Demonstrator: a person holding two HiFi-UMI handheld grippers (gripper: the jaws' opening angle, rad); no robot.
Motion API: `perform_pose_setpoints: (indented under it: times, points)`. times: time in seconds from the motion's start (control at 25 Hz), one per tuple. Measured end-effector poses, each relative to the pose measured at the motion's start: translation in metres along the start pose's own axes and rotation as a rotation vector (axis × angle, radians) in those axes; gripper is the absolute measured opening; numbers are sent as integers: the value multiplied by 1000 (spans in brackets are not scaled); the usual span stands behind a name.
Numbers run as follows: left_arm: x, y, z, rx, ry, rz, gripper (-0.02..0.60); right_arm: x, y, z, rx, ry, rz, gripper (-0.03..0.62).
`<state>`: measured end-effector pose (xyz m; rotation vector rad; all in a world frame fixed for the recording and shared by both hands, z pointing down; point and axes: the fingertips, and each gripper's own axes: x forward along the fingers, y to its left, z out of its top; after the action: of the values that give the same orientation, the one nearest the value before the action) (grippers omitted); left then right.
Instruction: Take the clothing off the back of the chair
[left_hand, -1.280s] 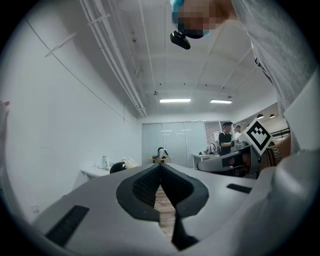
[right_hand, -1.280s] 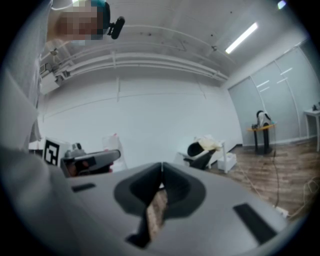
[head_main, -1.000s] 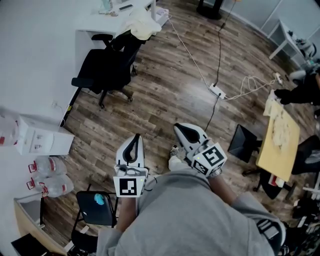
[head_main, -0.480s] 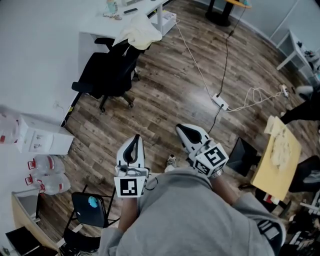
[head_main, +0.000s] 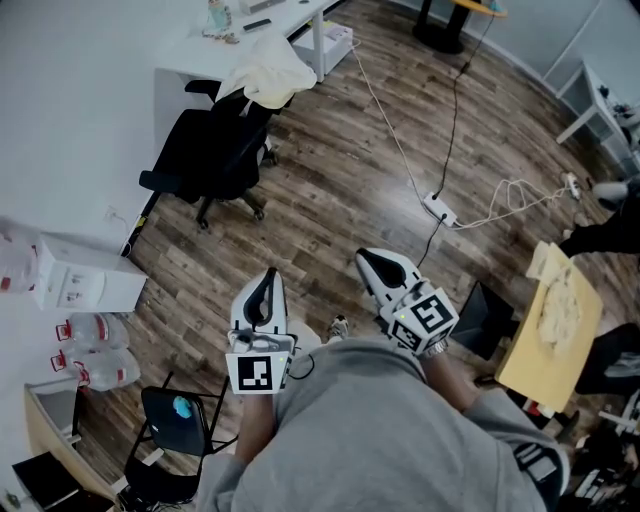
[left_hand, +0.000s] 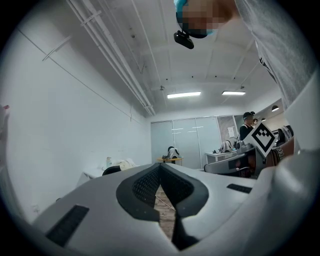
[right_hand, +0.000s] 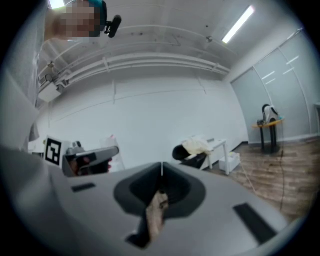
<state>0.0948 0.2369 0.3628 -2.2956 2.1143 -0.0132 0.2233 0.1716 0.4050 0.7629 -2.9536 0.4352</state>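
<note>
Head view, looking steeply down: a person in a grey top (head_main: 370, 440) holds 2 grippers out over a wood floor (head_main: 330, 160). The L gripper (head_main: 268, 275) and R gripper (head_main: 364, 256) sit side by side, near each other but not touching, both aimed toward 12 o'clock. L gripper view: jaws together at the tips, nothing clamped, w/ a strip of floor showing through the slot below them. R gripper view: jaws together too, nothing clamped, w/ a blurred brown patch in the slot. The clothing (head_main: 265, 72), cream and crumpled, is draped over the top of a black office chair (head_main: 205, 150) at approx 11 o'clock from the grippers, well apart from both. The chair stands just beside a white desk (head_main: 190, 50) at the room's far edge. In the R gripper view the clothing shows at 1 o'clock above the jaw tips, far off. In the L gripper view it is a small pale shape at 10 o'clock. A power strip (head_main: 438, 208) lies on the floor at 1 o'clock, its cable (head_main: 385, 120) running up toward the desk. Water bottles (head_main: 95, 350) and a white box (head_main: 85, 282) sit at 9 o'clock. A tan table (head_main: 545, 320) is at 3 o'clock.
</note>
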Motion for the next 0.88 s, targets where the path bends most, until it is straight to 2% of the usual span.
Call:
perform_pose_setpoints:
  times: [0.44,0.88]
  points:
    - [37,6,-10,-9,12,-30,35,12,-30,2,7,7,-40,34]
    - [111,36,-16,-18,10,-86,35,54,-75,8,2,29,-102,34]
